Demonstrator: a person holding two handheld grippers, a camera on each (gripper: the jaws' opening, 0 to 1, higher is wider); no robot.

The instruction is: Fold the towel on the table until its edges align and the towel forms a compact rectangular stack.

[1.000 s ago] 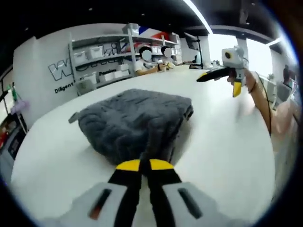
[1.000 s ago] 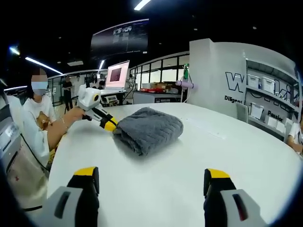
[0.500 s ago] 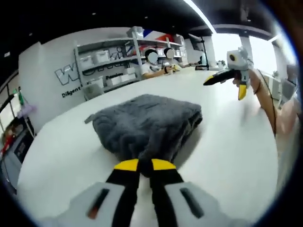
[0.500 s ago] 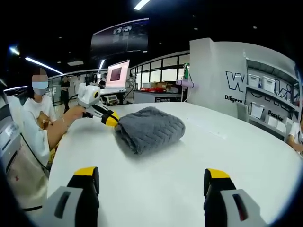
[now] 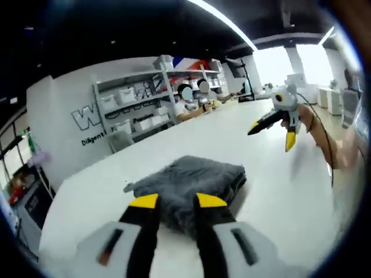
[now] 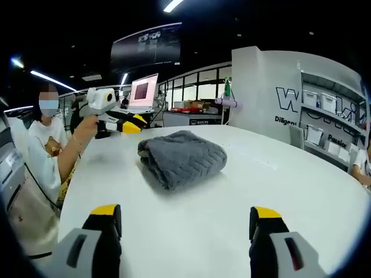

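Grey towel [image 6: 182, 156] folded into a thick, compact bundle, lying on the white worktop [image 6: 243, 191], roughly in the middle of it. Rounded, bulging fold on the side facing the person, flatter layers behind. Seen again in the left gripper view as a dark grey stack [image 5: 191, 188], edges roughly squared, a small tag or corner poking out at its left side.

Left gripper [image 5: 178, 201] above the near edge of the towel, yellow-tipped jaws parted a little, nothing between them. In the right gripper view, same left gripper [image 6: 134, 123] held in a hand [image 6: 87, 126] up beyond the towel's far-left side, apart from the fabric, not touching it.

Right gripper [image 6: 186, 217] low over bare worktop, well short of the towel, jaws spread wide and holding nothing. Visible too in the left gripper view [image 5: 273, 128], raised off to the right, jaws splayed, clear of the towel.

Behind: white wall with dark lettering [image 6: 295, 107], shelving [image 5: 139, 104] with storage bins, a lit monitor [image 6: 144, 90], ceiling strip lights [image 5: 223, 23]. Person seated at the worktop's edge, pale shirt [image 6: 40, 142], arm stretched toward the towel.
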